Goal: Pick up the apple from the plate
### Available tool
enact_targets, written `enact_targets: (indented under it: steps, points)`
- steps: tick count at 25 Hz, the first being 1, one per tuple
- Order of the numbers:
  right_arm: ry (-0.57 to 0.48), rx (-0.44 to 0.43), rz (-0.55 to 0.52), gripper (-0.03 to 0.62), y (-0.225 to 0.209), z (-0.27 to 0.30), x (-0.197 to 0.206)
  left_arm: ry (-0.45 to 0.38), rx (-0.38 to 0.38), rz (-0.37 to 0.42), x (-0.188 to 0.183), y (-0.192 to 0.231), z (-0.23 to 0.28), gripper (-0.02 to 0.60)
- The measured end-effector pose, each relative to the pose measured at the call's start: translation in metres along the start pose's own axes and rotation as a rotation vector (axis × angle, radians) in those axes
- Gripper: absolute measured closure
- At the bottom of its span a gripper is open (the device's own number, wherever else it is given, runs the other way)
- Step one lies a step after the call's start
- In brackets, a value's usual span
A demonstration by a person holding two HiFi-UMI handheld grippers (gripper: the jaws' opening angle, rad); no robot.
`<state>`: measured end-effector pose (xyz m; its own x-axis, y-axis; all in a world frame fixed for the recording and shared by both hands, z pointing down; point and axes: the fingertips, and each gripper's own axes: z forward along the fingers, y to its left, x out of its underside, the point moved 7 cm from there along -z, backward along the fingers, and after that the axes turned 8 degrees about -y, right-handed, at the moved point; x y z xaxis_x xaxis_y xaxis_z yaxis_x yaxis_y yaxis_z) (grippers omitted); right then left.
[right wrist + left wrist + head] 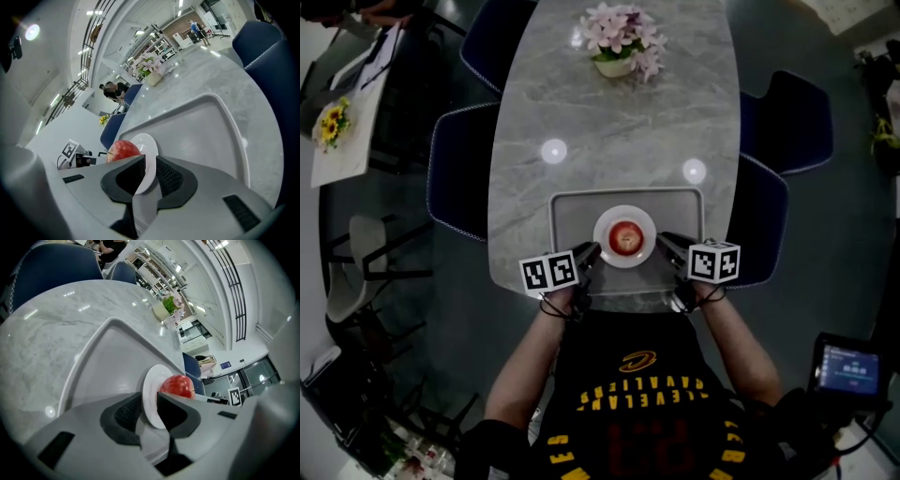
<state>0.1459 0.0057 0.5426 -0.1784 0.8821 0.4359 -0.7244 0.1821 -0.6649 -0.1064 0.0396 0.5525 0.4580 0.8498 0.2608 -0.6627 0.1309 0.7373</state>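
Nearest the person, the left gripper point(592, 251) and the right gripper point(661, 240) each had its jaws closed to a narrow gap on opposite edges of the white plate point(624, 263). Between them the apple point(625, 236) sat upright at the plate's middle, stem end up, with no long axis to speak of. The plate lay on a grey tray point(572, 211), and flowers point(622, 37) stood at the far end of the table point(619, 122).
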Motion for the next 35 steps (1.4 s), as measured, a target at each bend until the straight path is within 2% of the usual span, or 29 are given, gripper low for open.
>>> enact_targets:
  steps: [6,14,20,23,24,25,35]
  points:
    - [0.04,-0.022,0.021,0.52,-0.006,0.008,0.004,0.007,-0.028,-0.037,-0.002,0.009,0.007,0.489]
    - [0.084,-0.018,0.043,0.52,-0.014,0.019,0.006,0.07,-0.008,-0.016,0.003,0.005,0.018,0.489]
    - [0.12,-0.038,0.055,0.522,-0.017,0.029,0.007,0.08,0.007,-0.025,0.004,0.008,0.022,0.491]
    - [0.134,-0.049,0.061,0.522,-0.016,0.029,0.007,0.086,-0.001,-0.04,0.004,0.011,0.02,0.529]
    - [0.134,-0.048,0.065,0.54,-0.016,0.029,0.006,0.087,-0.001,-0.044,0.004,0.012,0.02,0.538]
    - [0.134,-0.048,0.073,0.556,-0.016,0.028,0.006,0.088,0.003,-0.048,0.004,0.012,0.02,0.538]
    - [0.16,-0.08,0.16,0.56,-0.019,0.028,0.005,0.118,0.023,-0.084,0.003,0.012,0.017,0.546]
